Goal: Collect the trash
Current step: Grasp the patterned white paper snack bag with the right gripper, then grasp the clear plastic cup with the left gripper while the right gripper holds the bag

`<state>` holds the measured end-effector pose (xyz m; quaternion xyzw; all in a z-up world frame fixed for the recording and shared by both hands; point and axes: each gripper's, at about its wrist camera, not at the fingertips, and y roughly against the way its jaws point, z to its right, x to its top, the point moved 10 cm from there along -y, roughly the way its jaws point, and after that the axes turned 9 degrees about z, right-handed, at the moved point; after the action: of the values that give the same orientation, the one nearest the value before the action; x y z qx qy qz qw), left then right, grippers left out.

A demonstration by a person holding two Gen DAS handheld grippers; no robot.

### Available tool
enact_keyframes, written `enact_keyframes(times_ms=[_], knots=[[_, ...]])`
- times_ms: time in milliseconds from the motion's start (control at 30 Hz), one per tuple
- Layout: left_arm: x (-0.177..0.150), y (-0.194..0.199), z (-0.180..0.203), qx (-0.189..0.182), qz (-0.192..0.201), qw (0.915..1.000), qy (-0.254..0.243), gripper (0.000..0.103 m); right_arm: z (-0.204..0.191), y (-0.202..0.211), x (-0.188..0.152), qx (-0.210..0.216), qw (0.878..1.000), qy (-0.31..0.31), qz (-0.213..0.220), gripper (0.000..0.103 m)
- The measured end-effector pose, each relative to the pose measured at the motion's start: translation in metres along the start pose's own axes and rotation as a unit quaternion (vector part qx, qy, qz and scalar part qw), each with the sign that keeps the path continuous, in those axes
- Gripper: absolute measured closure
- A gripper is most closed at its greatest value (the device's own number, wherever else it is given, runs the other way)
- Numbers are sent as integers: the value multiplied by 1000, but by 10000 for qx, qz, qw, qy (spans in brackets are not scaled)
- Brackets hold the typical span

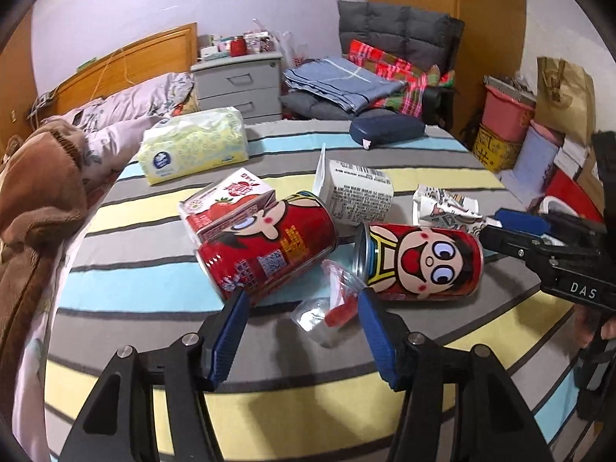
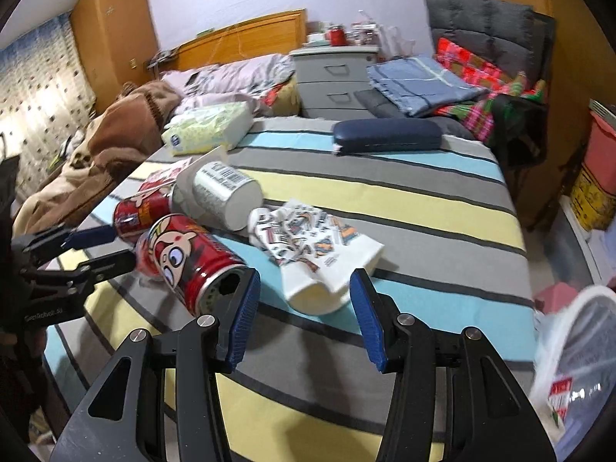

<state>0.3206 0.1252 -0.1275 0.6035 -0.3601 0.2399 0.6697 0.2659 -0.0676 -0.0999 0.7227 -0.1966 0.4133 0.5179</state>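
Trash lies on a striped bed cover (image 1: pixel 146 288). My left gripper (image 1: pixel 302 300) stands open over a clear plastic wrapper (image 1: pixel 327 310) with a red piece in it; the pads do not touch it. Two red cartoon cans lie just beyond, one on the left (image 1: pixel 269 246) and one on the right (image 1: pixel 419 258). Behind them are a strawberry carton (image 1: pixel 227 204) and a white tub (image 1: pixel 354 192). My right gripper (image 2: pixel 304 281) is open, its fingertips either side of the near end of a crumpled printed paper cup (image 2: pixel 315 265). The right-hand can (image 2: pixel 188 258) lies beside its left finger.
A tissue pack (image 1: pixel 192 146) and a dark blue case (image 1: pixel 385 131) lie further back on the bed. A brown blanket (image 1: pixel 34 192) is heaped at the left. A white bin with a clear bag (image 2: pixel 577 350) is at the lower right. Grey drawers (image 1: pixel 238 84) stand beyond.
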Motion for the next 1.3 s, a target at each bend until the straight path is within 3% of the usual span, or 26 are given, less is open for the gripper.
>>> enact_keyframes(times_ms=[233,300,400,533,633,833,933,1200,1300], knots=[[1,-10,9,-266,-49,9996,-96,44,2,-11,0,19,9999,8,-113,53],[2,-11,13,-345,-46,9993,-107,44,5,-12,-1,6,9999,-33,-144,67],[1,-12,18,-471,-72,9988,-99,44,7,-9,-2,-23,9998,-59,-162,78],[-3,-10,26,-554,-107,9984,-97,44,10,-7,-1,-84,9998,-127,-140,80],[-6,-7,35,-778,-144,9969,29,44,16,-4,-5,-289,9991,-232,-229,81],[-9,0,50,-843,-175,9963,7,44,27,7,-14,-679,9960,-448,-370,81],[-10,7,58,-1008,-141,9948,74,44,24,10,-15,-637,9962,-523,-298,81],[-3,1,41,-413,-37,9991,44,44,20,7,-16,-615,9963,-548,-254,80],[-3,-5,38,-504,-96,9986,135,45,20,7,-17,-643,9960,-572,-224,80]])
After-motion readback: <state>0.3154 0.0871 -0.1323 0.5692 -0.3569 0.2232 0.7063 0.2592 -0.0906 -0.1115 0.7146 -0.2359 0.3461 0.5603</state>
